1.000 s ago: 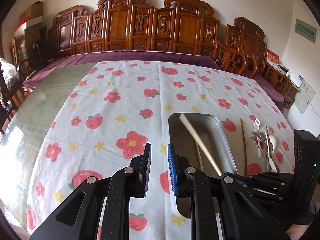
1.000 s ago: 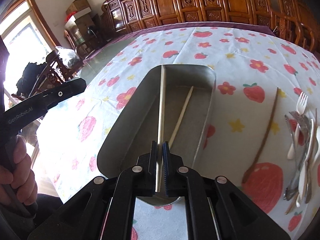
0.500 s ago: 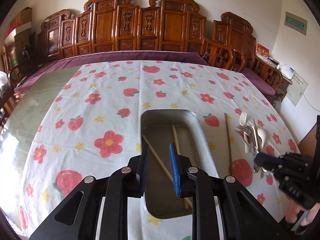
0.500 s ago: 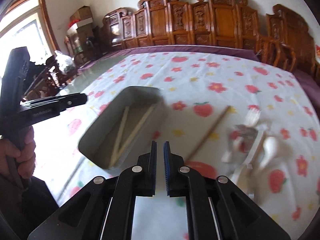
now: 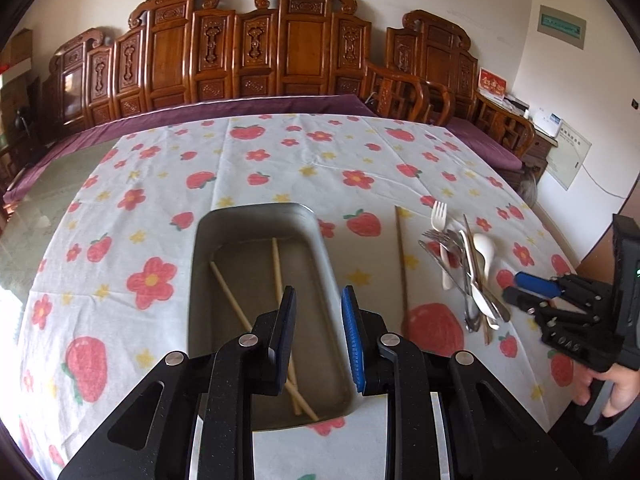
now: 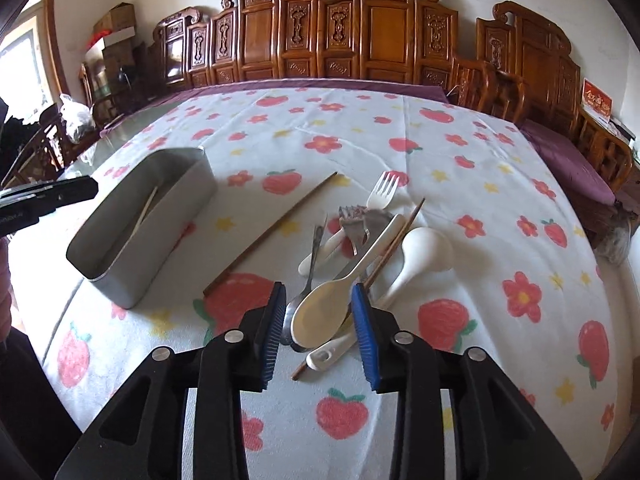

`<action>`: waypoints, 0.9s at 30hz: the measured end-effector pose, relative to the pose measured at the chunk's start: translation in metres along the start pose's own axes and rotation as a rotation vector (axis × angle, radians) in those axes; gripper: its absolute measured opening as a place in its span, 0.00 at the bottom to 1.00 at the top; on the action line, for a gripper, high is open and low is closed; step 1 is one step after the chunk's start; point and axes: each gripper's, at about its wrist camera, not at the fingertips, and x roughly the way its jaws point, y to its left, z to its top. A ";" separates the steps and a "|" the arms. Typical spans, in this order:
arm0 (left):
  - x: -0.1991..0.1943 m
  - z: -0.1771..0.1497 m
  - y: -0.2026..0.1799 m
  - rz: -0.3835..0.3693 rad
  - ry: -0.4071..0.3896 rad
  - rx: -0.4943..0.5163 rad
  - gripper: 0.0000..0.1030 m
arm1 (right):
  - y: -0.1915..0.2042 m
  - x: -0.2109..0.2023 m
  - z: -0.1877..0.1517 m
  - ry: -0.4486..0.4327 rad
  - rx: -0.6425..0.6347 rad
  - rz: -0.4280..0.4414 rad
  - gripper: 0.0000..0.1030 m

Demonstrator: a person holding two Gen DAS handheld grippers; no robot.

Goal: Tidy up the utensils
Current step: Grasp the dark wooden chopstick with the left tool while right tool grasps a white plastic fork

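Over the utensil pile [image 6: 360, 248], the right gripper [image 6: 320, 312] jaws have just been opening, empty

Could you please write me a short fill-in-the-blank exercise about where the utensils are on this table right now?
1. The metal tray holds ____ chopsticks.
2. One dark chopstick lies alone on the tablecloth, between the tray and the ____ of cutlery.
3. The jaws of the right gripper stand open over a white ____.
4. The fork farthest from the right gripper is ____ in colour.

Missing words: two; pile; spoon; white
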 end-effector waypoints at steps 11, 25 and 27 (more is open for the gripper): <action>0.014 -0.010 -0.029 -0.026 0.030 0.053 0.21 | 0.009 0.031 -0.011 0.078 -0.060 -0.049 0.25; 0.028 -0.022 -0.064 -0.013 0.047 0.132 0.22 | -0.028 -0.006 -0.015 -0.035 0.030 0.035 0.04; 0.029 -0.021 -0.068 -0.011 0.044 0.142 0.29 | -0.031 -0.010 -0.013 -0.056 0.026 0.045 0.04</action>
